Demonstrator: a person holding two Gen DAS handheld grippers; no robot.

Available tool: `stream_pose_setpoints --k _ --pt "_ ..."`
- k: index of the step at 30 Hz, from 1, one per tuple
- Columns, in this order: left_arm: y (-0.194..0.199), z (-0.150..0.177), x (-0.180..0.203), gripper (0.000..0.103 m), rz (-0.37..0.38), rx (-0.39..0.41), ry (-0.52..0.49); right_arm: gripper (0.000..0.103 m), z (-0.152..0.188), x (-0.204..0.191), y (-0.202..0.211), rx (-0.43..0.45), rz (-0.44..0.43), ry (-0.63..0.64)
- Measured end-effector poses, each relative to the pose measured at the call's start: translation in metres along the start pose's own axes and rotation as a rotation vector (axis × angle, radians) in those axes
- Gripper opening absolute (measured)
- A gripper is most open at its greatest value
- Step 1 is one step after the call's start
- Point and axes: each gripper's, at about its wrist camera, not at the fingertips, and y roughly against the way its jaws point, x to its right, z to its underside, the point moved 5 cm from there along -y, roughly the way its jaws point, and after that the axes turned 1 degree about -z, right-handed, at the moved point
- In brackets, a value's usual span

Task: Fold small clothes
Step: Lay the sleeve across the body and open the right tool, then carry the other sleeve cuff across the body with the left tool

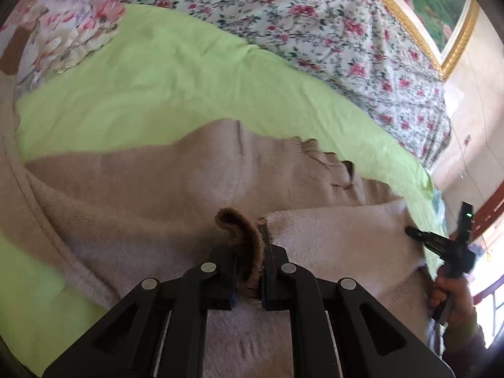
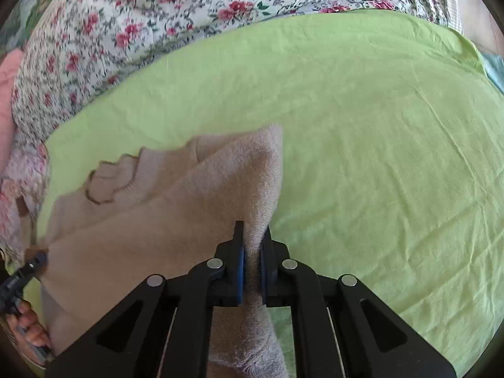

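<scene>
A beige knit sweater (image 1: 151, 189) with a scalloped collar (image 1: 318, 154) lies on a green sheet (image 1: 157, 72). My left gripper (image 1: 249, 252) is shut on a brown-lined edge of the sweater (image 1: 242, 236). My right gripper (image 2: 252, 245) is shut on a fold of the same sweater (image 2: 189, 208), lifted above the sheet (image 2: 378, 157). The scalloped collar (image 2: 107, 182) shows at left in the right wrist view. The right gripper also shows in the left wrist view (image 1: 412, 231), and the left gripper in the right wrist view (image 2: 41, 256); each grips an end of the raised fold.
A floral quilt (image 1: 315, 25) lies bunched along the far side of the sheet; it also fills the top of the right wrist view (image 2: 157, 9). A gold-framed picture (image 1: 447, 15) hangs on the wall. A window (image 1: 491, 299) is at far right.
</scene>
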Motion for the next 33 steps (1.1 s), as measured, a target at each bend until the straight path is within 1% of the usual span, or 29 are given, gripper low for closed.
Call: stream_pose_setpoints --k 1,3,5,6,7,8,10,12,14,16,18,19,21,26,30,33 --pt "0.004 -0.002 0.004 0.009 -0.004 -0.007 -0.017 0.008 0.000 0.001 0.001 0.004 0.002 0.001" --pt "-0.003 -0.005 0.008 0.011 -0.022 -0.099 -0.034 0.008 -0.002 0.001 0.001 0.003 0.011 0.008" --pt "-0.014 -0.004 -0.001 0.018 -0.044 -0.176 -0.003 0.009 -0.003 -0.002 -0.003 -0.002 0.014 0.013" --pt "-0.018 -0.004 -0.011 0.019 -0.076 -0.200 0.028 0.010 -0.004 -0.004 -0.006 -0.004 0.010 0.008" --pt "-0.018 -0.003 -0.020 0.018 -0.100 -0.204 0.052 0.010 -0.003 -0.001 -0.004 -0.003 0.004 -0.008" --pt "-0.016 -0.003 -0.024 0.018 -0.098 -0.195 0.065 0.012 -0.004 -0.001 -0.003 0.000 -0.002 -0.020" --pt "-0.002 -0.003 -0.031 0.018 -0.088 -0.151 0.088 0.017 -0.004 0.000 0.004 0.020 0.000 -0.035" --pt "0.017 -0.001 -0.037 0.018 -0.116 -0.105 0.084 0.023 -0.004 -0.002 0.013 0.042 0.012 -0.039" --pt "0.030 0.001 -0.043 0.018 -0.137 -0.084 0.083 0.025 -0.003 -0.006 0.027 0.070 -0.009 -0.047" --pt "0.044 0.005 -0.050 0.023 -0.150 -0.065 0.097 0.028 0.002 -0.014 0.040 0.088 -0.041 -0.045" --pt "0.061 0.008 -0.063 0.037 -0.160 -0.038 0.127 0.032 0.008 -0.025 0.047 0.091 -0.069 -0.028" --pt "0.067 0.007 -0.069 0.040 -0.167 -0.028 0.137 0.033 0.013 -0.034 0.050 0.086 -0.090 -0.014" --pt "0.082 0.008 -0.086 0.044 -0.188 0.000 0.168 0.040 0.026 -0.052 0.053 0.071 -0.129 0.016" --pt "0.104 0.006 -0.130 0.048 -0.226 0.033 0.259 0.042 0.056 -0.086 0.057 0.029 -0.193 0.074" --pt "0.112 -0.004 -0.159 0.058 -0.263 0.062 0.319 0.042 0.073 -0.107 0.057 -0.008 -0.227 0.096" --pt "0.116 -0.020 -0.176 0.065 -0.305 0.085 0.331 0.042 0.083 -0.118 0.057 -0.027 -0.241 0.113"
